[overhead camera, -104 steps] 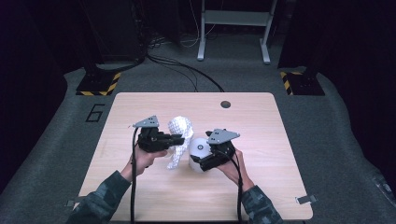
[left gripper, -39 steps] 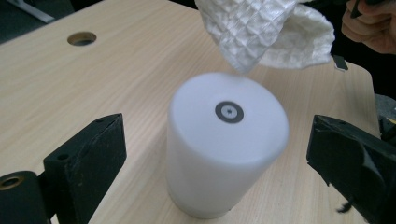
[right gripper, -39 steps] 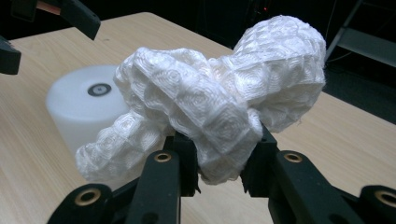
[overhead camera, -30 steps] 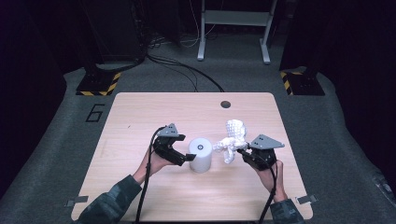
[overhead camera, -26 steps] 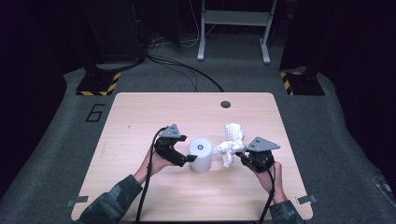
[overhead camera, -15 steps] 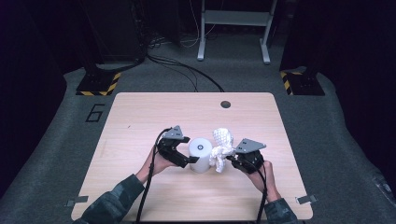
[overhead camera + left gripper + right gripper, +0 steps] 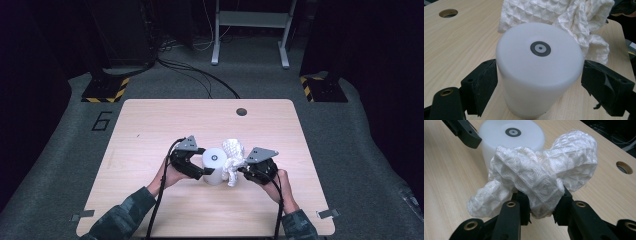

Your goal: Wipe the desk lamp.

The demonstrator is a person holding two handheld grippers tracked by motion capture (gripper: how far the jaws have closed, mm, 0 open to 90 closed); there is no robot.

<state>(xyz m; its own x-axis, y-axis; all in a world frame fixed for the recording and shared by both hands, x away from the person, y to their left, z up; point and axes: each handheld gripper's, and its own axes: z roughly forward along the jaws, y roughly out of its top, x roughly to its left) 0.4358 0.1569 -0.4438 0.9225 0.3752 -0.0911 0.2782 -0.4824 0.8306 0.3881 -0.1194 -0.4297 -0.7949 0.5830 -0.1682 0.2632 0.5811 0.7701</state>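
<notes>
High view: left gripper [image 7: 199, 169] jaws, just closing, flank the white cylinder [image 7: 215, 166]; right gripper [image 7: 241, 171] pinches the cloth [image 7: 233, 157].

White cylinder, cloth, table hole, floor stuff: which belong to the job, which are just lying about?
In the job:
white cylinder
white waffle cloth
left tool
right tool

Lying about:
table hole
floor cables
striped floor blocks

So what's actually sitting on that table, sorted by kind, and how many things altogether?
White cylinder: 1
White waffle-weave cloth: 1
Hand-held grippers: 2, the left gripper and the right gripper
Total: 4
</notes>
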